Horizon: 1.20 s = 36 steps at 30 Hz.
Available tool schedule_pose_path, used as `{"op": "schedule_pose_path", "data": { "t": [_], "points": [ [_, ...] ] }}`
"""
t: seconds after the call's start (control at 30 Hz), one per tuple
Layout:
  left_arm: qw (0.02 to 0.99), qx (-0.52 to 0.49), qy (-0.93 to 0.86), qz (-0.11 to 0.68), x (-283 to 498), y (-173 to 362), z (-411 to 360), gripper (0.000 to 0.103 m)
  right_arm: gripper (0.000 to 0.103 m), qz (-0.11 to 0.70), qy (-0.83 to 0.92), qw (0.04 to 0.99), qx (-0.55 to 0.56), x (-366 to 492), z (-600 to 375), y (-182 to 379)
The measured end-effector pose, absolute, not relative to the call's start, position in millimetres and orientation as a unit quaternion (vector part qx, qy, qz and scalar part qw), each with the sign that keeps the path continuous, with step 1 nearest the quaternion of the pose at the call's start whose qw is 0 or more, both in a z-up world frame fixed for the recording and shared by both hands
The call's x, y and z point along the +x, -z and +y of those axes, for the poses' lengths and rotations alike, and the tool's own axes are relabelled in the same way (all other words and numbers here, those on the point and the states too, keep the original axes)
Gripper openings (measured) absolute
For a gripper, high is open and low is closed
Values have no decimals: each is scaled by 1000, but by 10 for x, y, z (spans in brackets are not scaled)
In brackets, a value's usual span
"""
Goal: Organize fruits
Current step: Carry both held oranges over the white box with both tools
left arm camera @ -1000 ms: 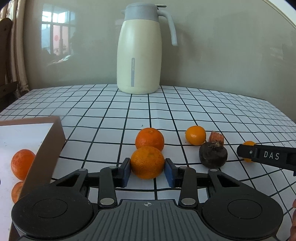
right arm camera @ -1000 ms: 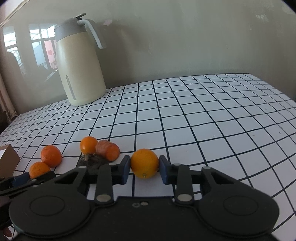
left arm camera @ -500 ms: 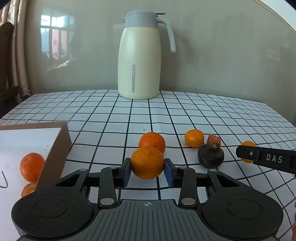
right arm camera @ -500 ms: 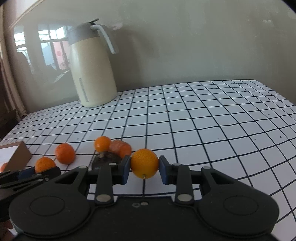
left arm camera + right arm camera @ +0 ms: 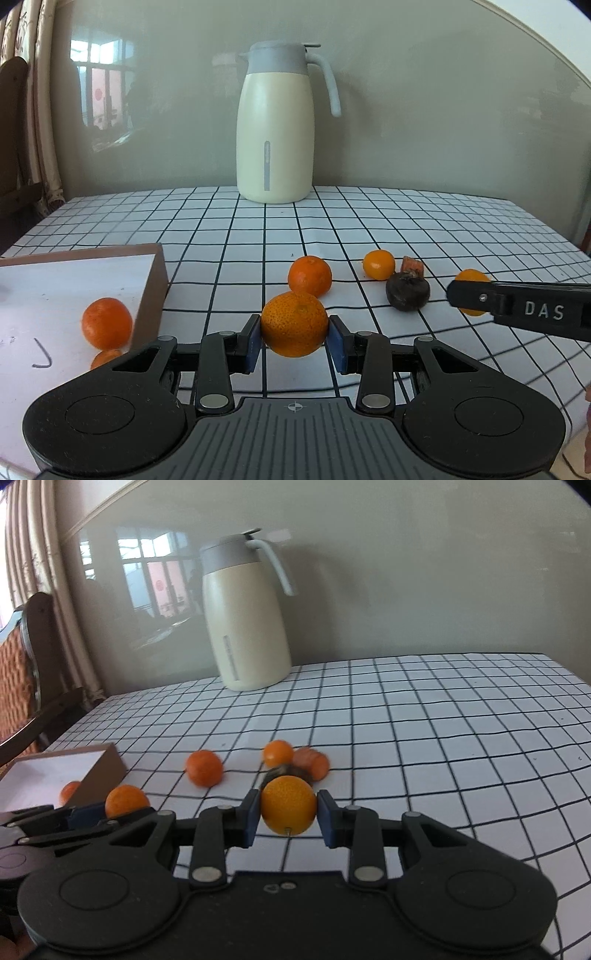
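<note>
Gripping a mandarin (image 5: 294, 324) in my left gripper (image 5: 294, 338) beside the box (image 5: 149, 295), I've got my right gripper (image 5: 288, 814) clamped on a smaller orange (image 5: 289, 805) above the worktop (image 5: 424, 716)

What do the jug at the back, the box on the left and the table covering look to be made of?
Jug: probably painted metal, cream satin body, grey plastic-looking lid and handle. Box: cardboard, brown matte walls, white inside. Table covering: white with a black grid; its soft ripples suggest cloth or thin vinyl, I cannot tell which.
</note>
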State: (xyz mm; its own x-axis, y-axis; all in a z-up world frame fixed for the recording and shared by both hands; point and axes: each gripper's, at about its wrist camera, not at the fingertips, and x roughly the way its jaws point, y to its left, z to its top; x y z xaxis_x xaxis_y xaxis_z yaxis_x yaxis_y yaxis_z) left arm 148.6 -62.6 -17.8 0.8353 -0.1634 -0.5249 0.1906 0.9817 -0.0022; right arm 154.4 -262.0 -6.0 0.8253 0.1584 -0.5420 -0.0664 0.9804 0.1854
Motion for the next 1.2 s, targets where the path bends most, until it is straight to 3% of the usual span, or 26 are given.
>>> {"op": "schedule_pose_path", "data": {
  "t": [1.2],
  "points": [
    [974, -8, 24, 227, 783, -134, 427, 38, 24, 254, -220, 940, 60, 1253, -1579, -199]
  ]
}}
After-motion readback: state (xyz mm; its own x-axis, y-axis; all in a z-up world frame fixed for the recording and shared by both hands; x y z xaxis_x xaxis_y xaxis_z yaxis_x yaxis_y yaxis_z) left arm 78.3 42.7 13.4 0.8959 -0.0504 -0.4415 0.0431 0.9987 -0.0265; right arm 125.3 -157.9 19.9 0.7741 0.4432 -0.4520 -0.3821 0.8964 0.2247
